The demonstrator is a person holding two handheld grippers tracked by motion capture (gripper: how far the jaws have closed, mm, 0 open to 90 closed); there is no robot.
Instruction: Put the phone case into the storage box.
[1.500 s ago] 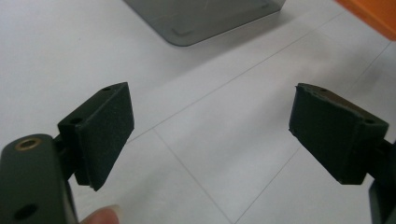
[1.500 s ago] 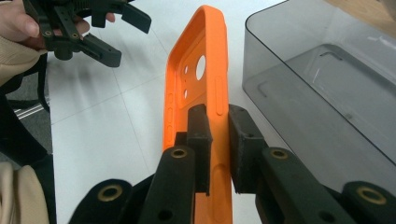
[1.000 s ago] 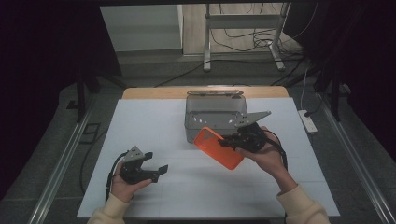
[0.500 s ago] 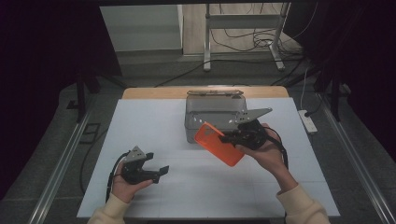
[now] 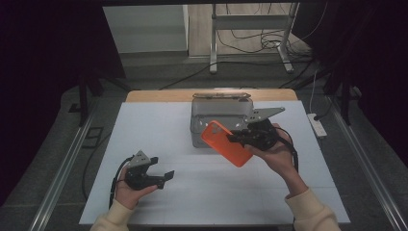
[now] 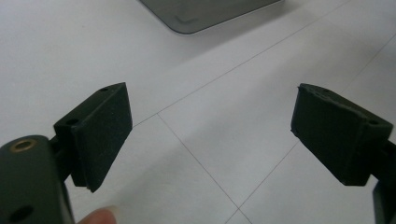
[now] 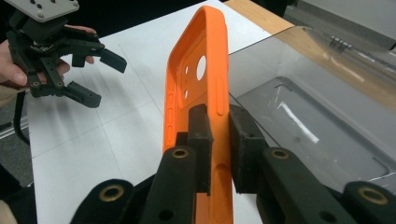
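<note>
Orange and rubbery-looking, the phone case point(image 7: 198, 93) is pinched on one long edge by the right hand-held gripper point(image 7: 219, 140), whose pads clamp the rim near one end, so most of the case sticks out past the jaws unsupported. In the high view the case point(image 5: 225, 143) hangs tilted above the white desk point(image 5: 159, 130), just in front of the grey bin point(image 5: 219, 113) and overlapping its near wall from this angle. The left hand-held gripper point(image 5: 161, 177) rests low over the desk, well apart from the case, its jaws spread wide with nothing between them (the left gripper view shows bare desk between the pads point(image 6: 100, 133)).

The main risk, as I judge it, is the grip itself: a thin flexible rim held at one spot can bend or swivel between the pads, and a quick swing toward the bin may let the case rotate or slip out onto the desk. If the case is meant for the bin, its free end may also catch the clear near wall point(image 7: 299, 70) and be levered from the jaws. A slower move, or support from the left hand-held gripper, would reduce that chance
</note>
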